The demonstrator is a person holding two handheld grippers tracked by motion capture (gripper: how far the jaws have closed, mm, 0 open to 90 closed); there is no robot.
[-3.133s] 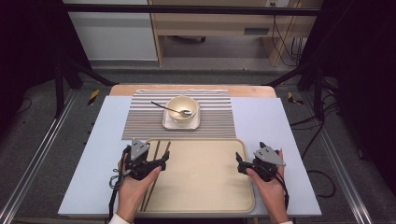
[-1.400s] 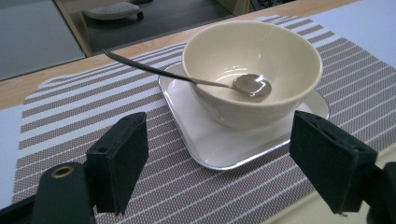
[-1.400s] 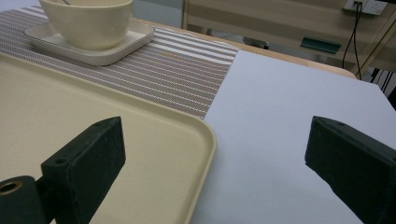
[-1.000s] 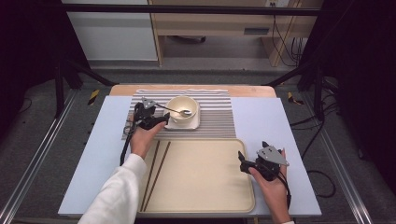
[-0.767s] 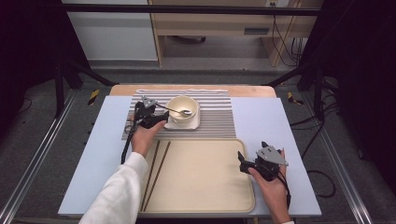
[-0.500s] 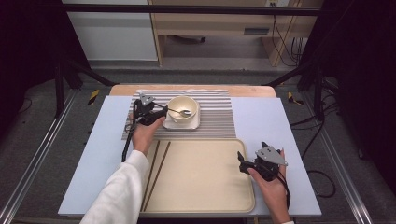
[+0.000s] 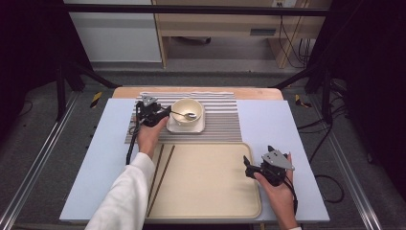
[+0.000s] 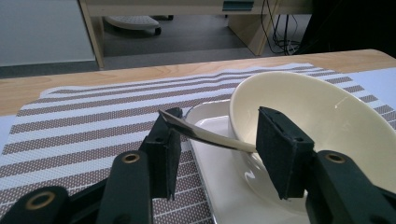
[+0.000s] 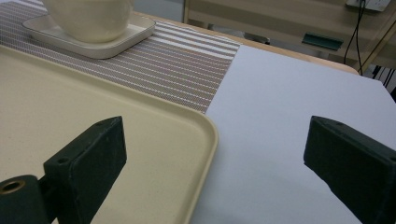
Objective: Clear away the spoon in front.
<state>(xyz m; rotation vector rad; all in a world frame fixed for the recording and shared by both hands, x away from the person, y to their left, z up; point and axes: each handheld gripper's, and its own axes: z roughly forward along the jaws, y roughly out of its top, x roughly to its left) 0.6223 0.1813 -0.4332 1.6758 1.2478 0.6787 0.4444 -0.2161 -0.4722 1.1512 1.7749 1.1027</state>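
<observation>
A cream bowl (image 7: 186, 108) (image 8: 322, 112) stands on a small square white plate (image 7: 197, 128) (image 8: 208, 114) on the striped placemat (image 7: 220, 120). A spoon (image 7: 184, 114) (image 8: 210, 136) rests in the bowl, its handle sticking out to the left. My left gripper (image 7: 165, 111) (image 8: 219, 149) is at the bowl's left side with the handle between its jaws. The jaws have just been closing; the handle's tip touches one pad and the other pad stands clear. My right gripper (image 7: 246, 165) (image 9: 215, 158) hovers open over the right edge of the beige tray (image 7: 206, 191) (image 9: 46, 93), holding nothing.
Two dark chopsticks (image 7: 160, 177) lie along the tray's left side, beside my left forearm. The placemat and tray sit on a pale blue sheet (image 7: 273, 124) (image 9: 280, 116) over a wooden table. Dark frame posts and cables stand around the table.
The left hand has gone from the tray's left edge up to the bowl. Over the last second it edged toward the spoon handle and its jaws narrowed. The right hand stayed put.
</observation>
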